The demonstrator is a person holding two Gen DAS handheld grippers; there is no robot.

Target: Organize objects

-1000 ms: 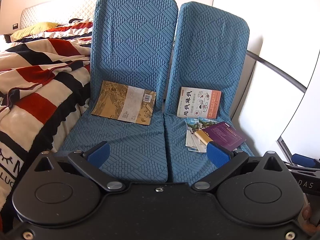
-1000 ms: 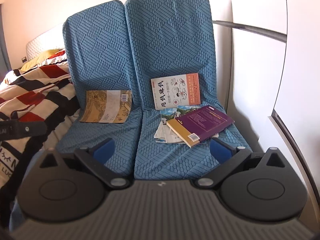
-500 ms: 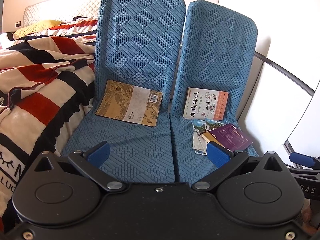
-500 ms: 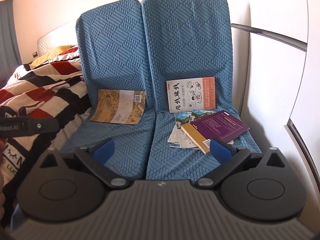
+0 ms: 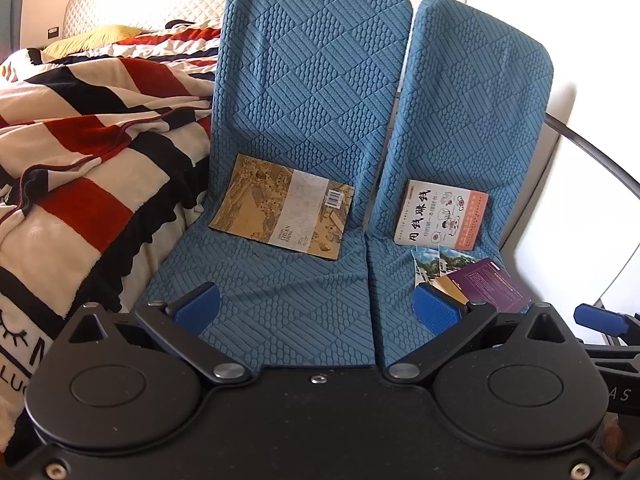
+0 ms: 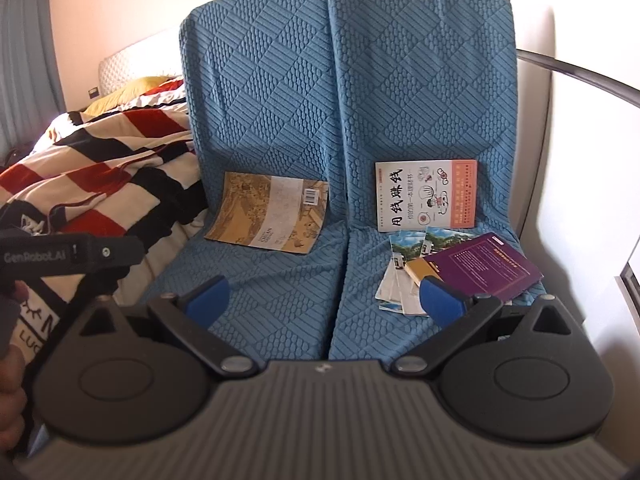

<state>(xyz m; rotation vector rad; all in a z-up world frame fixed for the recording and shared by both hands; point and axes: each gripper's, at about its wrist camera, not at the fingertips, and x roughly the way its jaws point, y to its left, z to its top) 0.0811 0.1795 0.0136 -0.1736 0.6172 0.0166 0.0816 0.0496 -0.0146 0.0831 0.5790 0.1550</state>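
purple book (image 6: 484, 266) lies atop leaflets (image 6: 400, 280) | left tongs (image 5: 316, 310) released | right tongs (image 6: 326, 298) released

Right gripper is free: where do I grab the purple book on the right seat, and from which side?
Take the purple book by its near right corner, coming in low from the front. It lies flat and skewed atop the brochures, and that corner seems to overhang them, probably leaving room for a finger underneath. The right gripper is open and already faces it. The spine side sits nearer the brochures, so avoid that.
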